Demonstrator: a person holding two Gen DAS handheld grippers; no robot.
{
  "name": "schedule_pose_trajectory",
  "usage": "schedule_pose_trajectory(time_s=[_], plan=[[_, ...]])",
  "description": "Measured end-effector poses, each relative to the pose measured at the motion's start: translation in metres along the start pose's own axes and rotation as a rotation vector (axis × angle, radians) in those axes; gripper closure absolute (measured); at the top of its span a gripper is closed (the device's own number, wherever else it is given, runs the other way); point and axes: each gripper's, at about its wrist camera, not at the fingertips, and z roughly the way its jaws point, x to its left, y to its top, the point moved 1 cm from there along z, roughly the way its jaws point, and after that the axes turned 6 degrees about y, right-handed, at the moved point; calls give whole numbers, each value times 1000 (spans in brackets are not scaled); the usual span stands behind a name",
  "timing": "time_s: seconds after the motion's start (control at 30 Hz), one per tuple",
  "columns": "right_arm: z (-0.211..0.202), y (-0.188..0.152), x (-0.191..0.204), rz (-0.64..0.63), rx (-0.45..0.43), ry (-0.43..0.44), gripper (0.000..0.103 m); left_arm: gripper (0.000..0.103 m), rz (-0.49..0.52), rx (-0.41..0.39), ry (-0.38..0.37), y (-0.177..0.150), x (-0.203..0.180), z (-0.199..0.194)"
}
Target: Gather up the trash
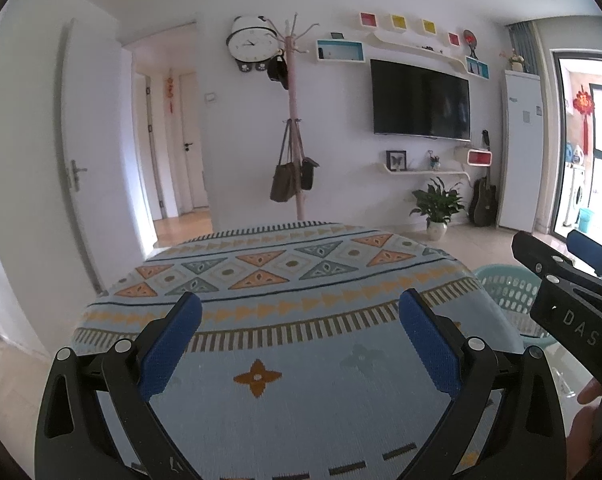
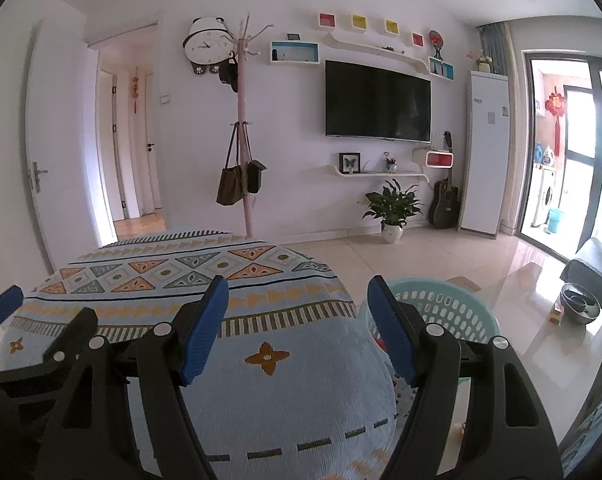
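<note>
Both grippers, left gripper (image 1: 299, 344) and right gripper (image 2: 297, 328), hang wide open and empty over the patterned tablecloth (image 1: 285, 272); no trash shows there (the perforated basket (image 2: 453, 308) stands beside the table, presumably to receive it).

The left claw (image 1: 299, 320) is held wide apart, empty, above a patterned cloth (image 1: 285, 280); a mint basket (image 1: 505, 284) is seen right.

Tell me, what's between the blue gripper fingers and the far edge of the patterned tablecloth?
Nothing but bare cloth. In both wrist views the patterned tablecloth runs empty from the open left gripper and open right gripper to its far edge.
</note>
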Motion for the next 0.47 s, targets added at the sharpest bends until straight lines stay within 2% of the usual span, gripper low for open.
schedule_pose_trajectory(time_s=[0.17, 0.33, 0.47], plan=[[-7, 0, 1, 0, -6, 2, 35, 8, 37, -37, 27, -3, -1, -10], [-12, 0, 2, 2, -8, 8, 35, 7, 12, 19, -12, -6, 5, -11], [-16, -1, 5, -2, -10, 12, 35, 7, 13, 18, 10, -8, 9, -14]])
